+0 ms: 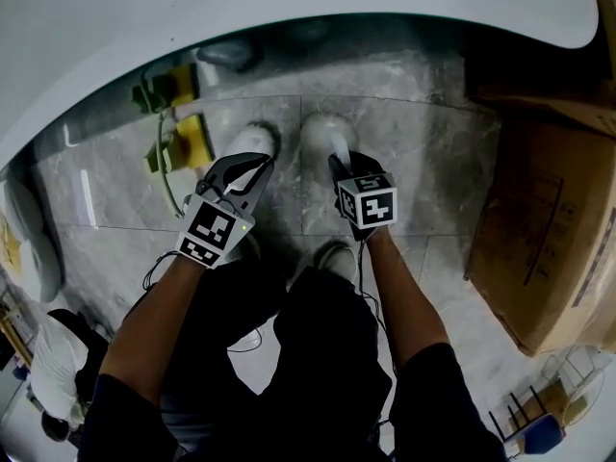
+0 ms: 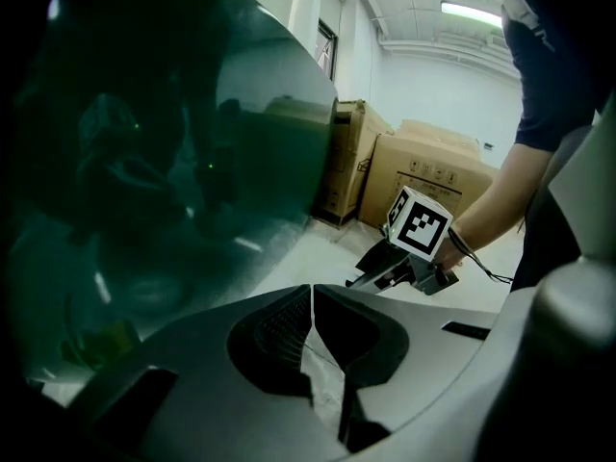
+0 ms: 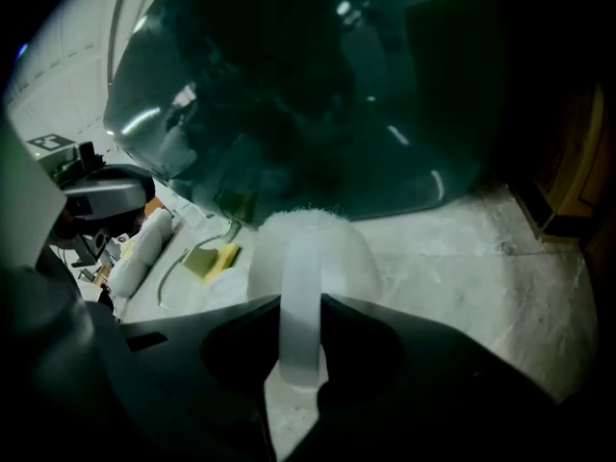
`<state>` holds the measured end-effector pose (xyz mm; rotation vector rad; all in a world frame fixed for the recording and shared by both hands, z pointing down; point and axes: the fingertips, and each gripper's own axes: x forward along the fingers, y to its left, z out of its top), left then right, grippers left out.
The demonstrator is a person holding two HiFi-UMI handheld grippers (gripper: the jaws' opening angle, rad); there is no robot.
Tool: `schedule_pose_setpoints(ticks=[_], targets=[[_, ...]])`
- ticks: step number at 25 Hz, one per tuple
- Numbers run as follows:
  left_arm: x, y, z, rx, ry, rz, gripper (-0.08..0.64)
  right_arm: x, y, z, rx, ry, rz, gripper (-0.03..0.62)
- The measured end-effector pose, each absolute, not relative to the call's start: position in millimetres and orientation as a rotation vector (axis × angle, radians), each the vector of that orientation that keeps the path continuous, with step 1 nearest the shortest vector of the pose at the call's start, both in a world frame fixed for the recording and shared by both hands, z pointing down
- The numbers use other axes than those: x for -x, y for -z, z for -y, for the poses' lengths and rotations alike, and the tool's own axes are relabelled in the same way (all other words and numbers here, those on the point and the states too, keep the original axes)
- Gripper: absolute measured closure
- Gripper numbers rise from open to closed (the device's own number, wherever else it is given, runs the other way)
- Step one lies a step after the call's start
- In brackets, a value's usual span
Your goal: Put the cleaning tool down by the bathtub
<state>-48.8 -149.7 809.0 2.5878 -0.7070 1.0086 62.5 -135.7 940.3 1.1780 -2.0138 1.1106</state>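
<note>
Cleaning tool, a white brush with a fluffy head, has its head down on the marble floor just beside the bathtub wall. The right gripper pinches its white handle. The left gripper has its jaws pressed together on nothing, near another white fluffy thing. Yellow sponges lie further left by the tub

Grippers ×2: left gripper, right gripper; bathtub ×1; yellow sponge ×2; fluffy white brush ×2, seemingly; cardboard box ×2 at least.
</note>
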Motion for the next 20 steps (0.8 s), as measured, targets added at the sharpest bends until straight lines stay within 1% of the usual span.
schedule_pose_setpoints(ticks=[9, 20], targets=[[41, -860, 141, -2.578, -1.087, 0.631, 0.523, -57, -1007, 117, -1.169, -1.147, 1.904, 0.503], [50, -884, 134, -2.550, -1.129, 0.613, 0.523, -47, -1025, 119, -1.165, -1.080, 1.864, 0.499]])
